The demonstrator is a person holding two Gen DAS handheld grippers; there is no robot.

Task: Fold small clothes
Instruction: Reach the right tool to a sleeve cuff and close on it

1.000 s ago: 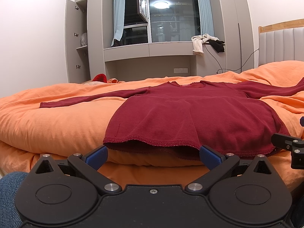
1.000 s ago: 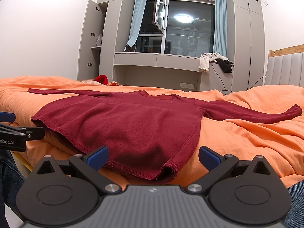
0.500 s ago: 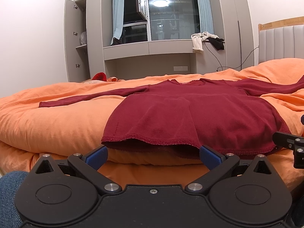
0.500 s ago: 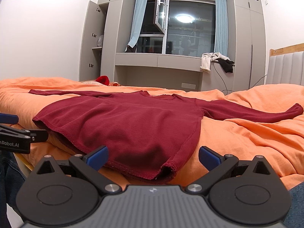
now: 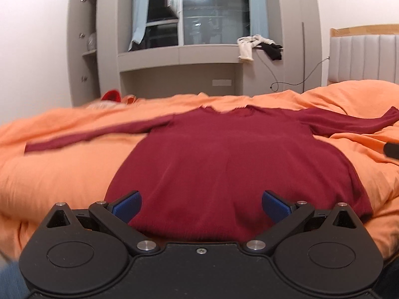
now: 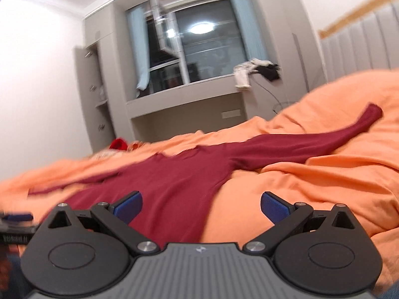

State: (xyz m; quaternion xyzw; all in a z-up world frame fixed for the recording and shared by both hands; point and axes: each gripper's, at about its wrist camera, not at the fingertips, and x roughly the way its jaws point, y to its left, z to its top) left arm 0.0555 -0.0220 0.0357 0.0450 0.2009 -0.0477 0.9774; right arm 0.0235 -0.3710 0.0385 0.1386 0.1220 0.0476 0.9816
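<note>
Sweater (image 5: 229,164) in dark red lies flat on the orange duvet (image 5: 62,172) of the bed, hem toward both tools, neckline away, sleeves spread out to either side across the bed. Its long axis runs straight ahead of the left tool (image 5: 201,205), whose blue pads stand wide apart with nothing between them, poised over the middle of the hem. The right tool (image 6: 201,205) is likewise spread and empty; it straddles the garment's right side edge, and the right sleeve (image 6: 311,147) stretches away ahead and to its right. Judging by that, the right tool is the nearer one for the right sleeve, while the left sleeve (image 5: 94,137) lies well off to the left tool's left.
</note>
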